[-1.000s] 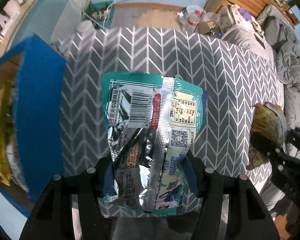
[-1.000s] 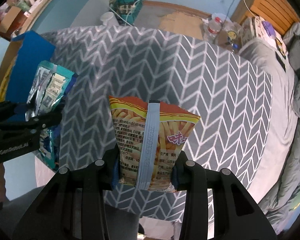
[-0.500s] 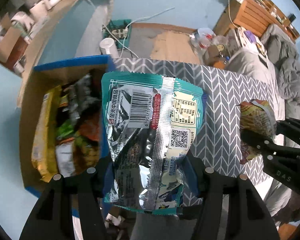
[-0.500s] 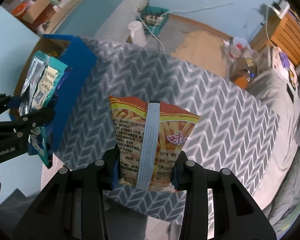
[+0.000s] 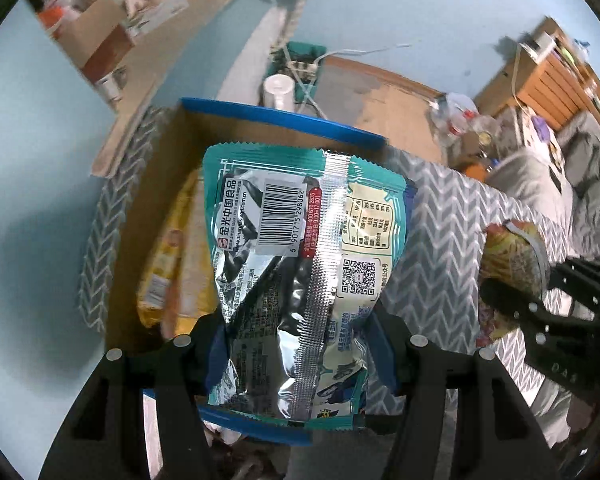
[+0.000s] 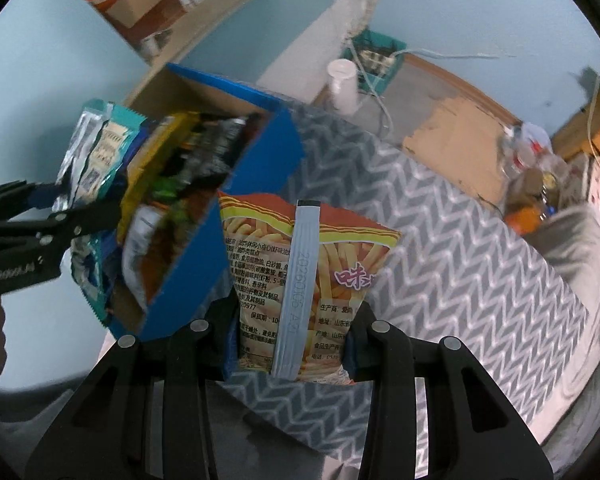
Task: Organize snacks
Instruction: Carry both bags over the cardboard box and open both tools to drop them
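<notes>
Chevron tablecloth [image 5: 440, 240] beneath teal snack bag [image 5: 300, 264] between left hand-held gripper [image 5: 300, 344] fingers.

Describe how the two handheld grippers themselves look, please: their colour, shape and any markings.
Both grippers are matte black plastic. The left gripper and right gripper each have two broad, ribbed fingers with round silver screw heads and blue pads on the inner faces. Seen from the right wrist camera, the left gripper's side carries blurred white lettering. No cables or sleeves are visible.
</notes>
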A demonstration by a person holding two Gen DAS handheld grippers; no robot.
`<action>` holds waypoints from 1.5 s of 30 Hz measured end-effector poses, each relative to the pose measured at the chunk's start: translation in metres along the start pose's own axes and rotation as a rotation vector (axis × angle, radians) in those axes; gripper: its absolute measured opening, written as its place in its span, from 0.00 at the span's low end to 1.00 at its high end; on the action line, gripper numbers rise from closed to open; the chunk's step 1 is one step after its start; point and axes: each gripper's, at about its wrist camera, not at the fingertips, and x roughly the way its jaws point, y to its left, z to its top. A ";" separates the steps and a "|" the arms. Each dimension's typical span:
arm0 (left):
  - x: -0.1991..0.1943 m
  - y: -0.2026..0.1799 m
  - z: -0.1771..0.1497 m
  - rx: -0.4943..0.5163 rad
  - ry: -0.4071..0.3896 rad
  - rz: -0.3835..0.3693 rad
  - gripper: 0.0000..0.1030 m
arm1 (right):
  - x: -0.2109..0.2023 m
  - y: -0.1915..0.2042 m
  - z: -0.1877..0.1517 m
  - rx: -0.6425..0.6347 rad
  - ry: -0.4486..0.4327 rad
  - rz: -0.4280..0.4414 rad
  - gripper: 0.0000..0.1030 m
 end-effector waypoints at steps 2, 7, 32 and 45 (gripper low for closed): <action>0.001 0.014 0.003 -0.016 -0.002 0.006 0.59 | 0.004 0.012 0.008 -0.016 0.001 0.016 0.37; 0.005 0.046 0.011 -0.059 -0.003 0.003 0.59 | 0.014 0.040 0.030 -0.045 0.005 0.049 0.37; 0.025 0.108 0.025 -0.161 0.023 -0.071 0.74 | 0.046 0.082 0.099 0.017 0.007 0.085 0.58; -0.053 0.086 0.022 -0.061 -0.203 -0.086 0.82 | -0.022 0.067 0.085 0.049 -0.126 -0.053 0.69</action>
